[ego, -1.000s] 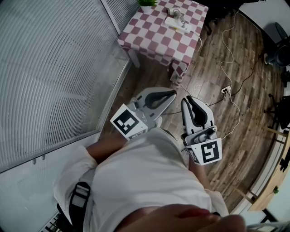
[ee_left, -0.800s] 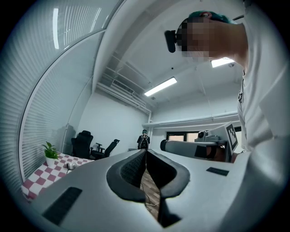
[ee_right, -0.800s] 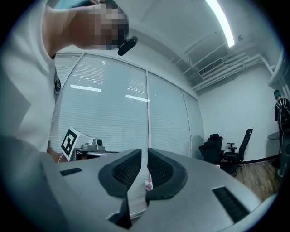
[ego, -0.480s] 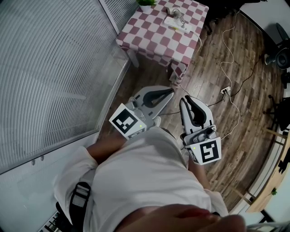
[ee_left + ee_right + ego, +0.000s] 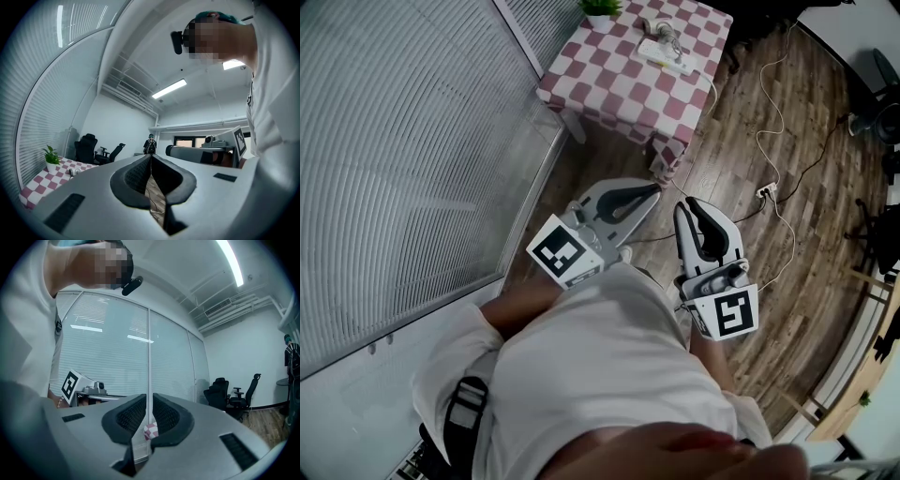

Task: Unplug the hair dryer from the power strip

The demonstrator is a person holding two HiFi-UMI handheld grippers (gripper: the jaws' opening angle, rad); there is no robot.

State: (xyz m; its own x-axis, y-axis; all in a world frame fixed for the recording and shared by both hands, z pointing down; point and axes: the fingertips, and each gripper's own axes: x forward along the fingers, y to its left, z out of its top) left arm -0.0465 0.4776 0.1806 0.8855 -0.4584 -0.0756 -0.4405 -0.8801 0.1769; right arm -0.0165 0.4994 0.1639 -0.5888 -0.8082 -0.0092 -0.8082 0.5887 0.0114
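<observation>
I count two grippers, both with jaws closed on nothing: the left gripper (image 5: 654, 191) and the right gripper (image 5: 687, 205), side by side, well short of the one checkered table (image 5: 609, 84); on that table sit one white power strip (image 5: 667, 52), one potted plant (image 5: 600, 7) and the hair dryer (image 5: 660, 25), a small pale grey shape just beyond the strip; a wood-plank floor (image 5: 741, 281) surrounds the table, with slatted blinds (image 5: 394, 141) to its left and one white cable (image 5: 773, 112) to its right.
</observation>
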